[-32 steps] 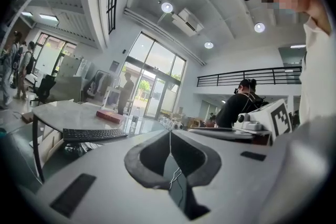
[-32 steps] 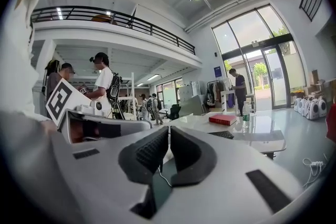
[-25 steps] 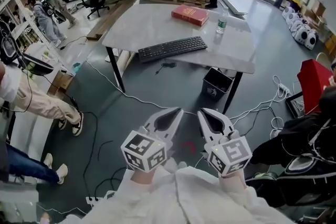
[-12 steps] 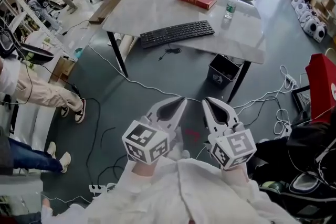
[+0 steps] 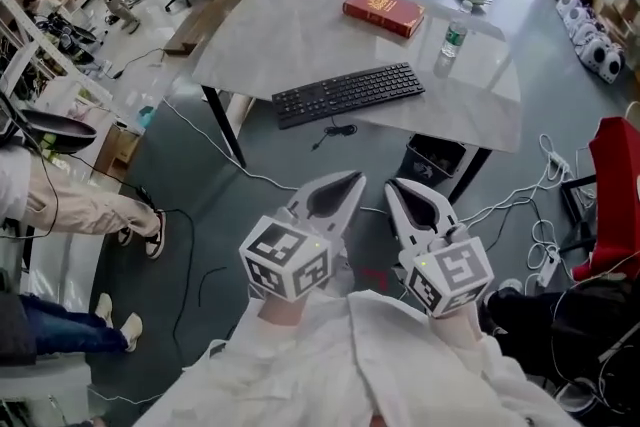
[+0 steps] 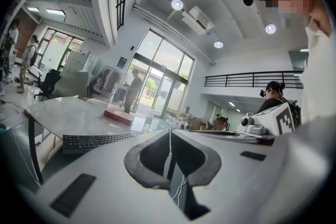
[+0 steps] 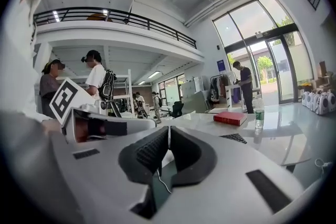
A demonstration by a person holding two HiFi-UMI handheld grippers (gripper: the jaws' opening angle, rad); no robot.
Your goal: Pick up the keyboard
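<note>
black keyboard [image 5: 348, 94] on grey counter [image 5: 290, 35], left gripper [image 5: 352, 179] and right gripper [image 5: 393, 185] well apart from it, both sets of fingers [image 5: 328, 201] together, empty

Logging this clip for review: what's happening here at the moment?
A person holds out a left tool and a right tool, side by side over the floor and short of the table. Both tools are shut and hold nothing. The keyboard lies untouched near the table's front edge, with a red book and a water bottle behind it.
</note>
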